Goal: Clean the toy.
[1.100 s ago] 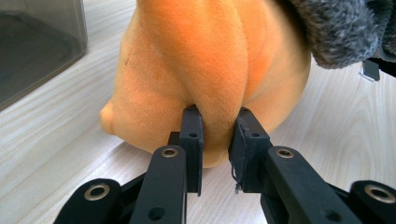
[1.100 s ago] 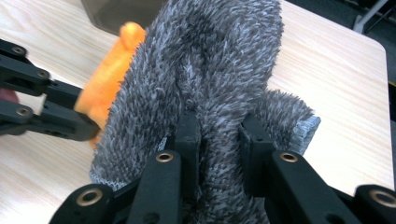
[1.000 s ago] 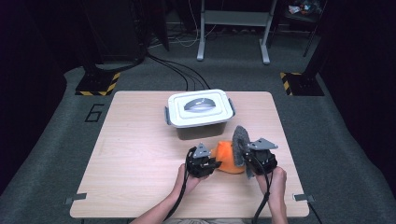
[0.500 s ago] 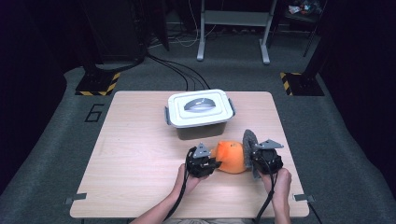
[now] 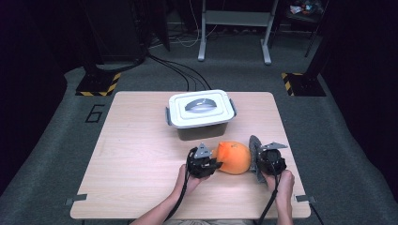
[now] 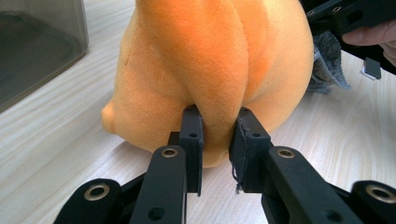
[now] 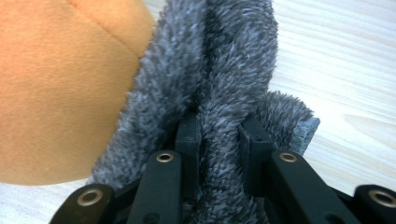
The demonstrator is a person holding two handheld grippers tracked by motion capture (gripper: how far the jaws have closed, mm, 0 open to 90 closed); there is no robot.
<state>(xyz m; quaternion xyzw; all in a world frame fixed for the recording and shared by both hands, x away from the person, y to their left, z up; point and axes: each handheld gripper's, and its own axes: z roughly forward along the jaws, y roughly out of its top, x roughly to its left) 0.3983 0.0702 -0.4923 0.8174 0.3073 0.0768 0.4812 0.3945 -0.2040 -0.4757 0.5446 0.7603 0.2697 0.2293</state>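
The left gripper (image 5: 210, 165) pinches a fold of the orange plush toy (image 5: 233, 157) between nearly closed jaws, the toy resting on the table (image 5: 136, 164) straight ahead of it, with the lidded white box (image 5: 201, 110) beyond and bare wood off to its left. The right gripper (image 5: 261, 161) is clamped on a fold of grey fleecy cloth (image 5: 255, 151), which presses against the toy's far side. Behind the right gripper the table's right edge lies near, leaving little room.
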